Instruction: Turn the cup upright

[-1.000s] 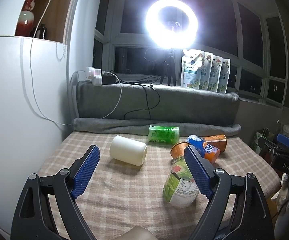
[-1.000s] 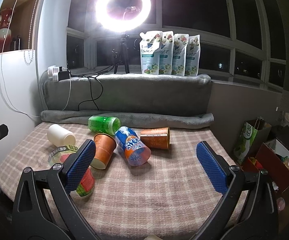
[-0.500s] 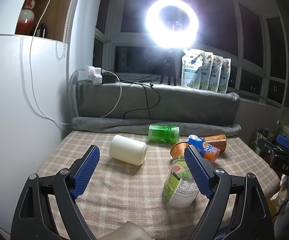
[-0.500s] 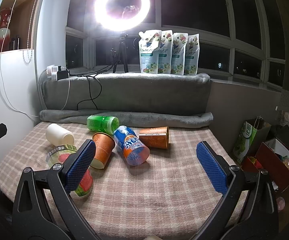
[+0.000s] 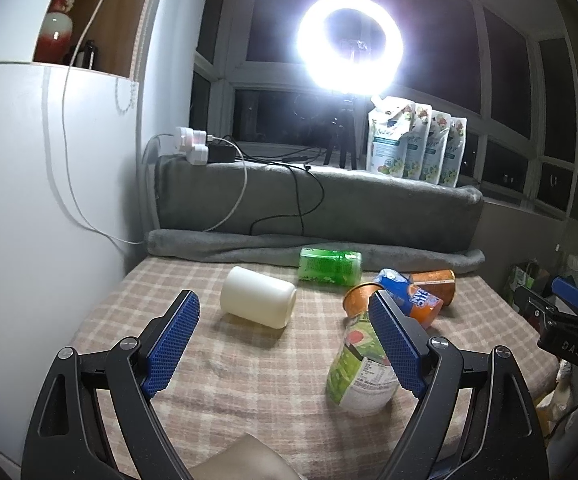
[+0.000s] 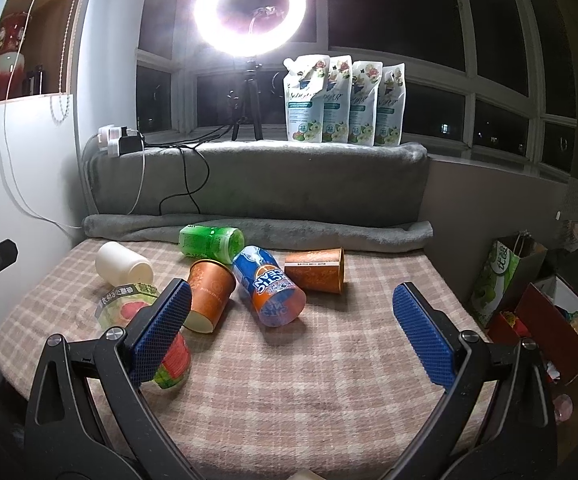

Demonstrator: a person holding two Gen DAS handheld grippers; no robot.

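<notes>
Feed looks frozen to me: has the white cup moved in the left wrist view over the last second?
No. The white cup lies on its side in the same spot, left of the green cup and short of the grey blanket roll.

Night-dark windows (image 6: 429, 20) at 12 o'clock behind a glaring ring light (image 6: 250, 7) on a tripod. Grey blanket (image 6: 289, 184) draped along the sill, four pouches (image 6: 343, 100) on top. White wall (image 5: 49, 200) at 9 o'clock; possibly a vase (image 5: 55, 28) in the shelf niche.

Right gripper (image 6: 289, 328) spread wide, cups (image 6: 267, 286) lying toppled
</notes>
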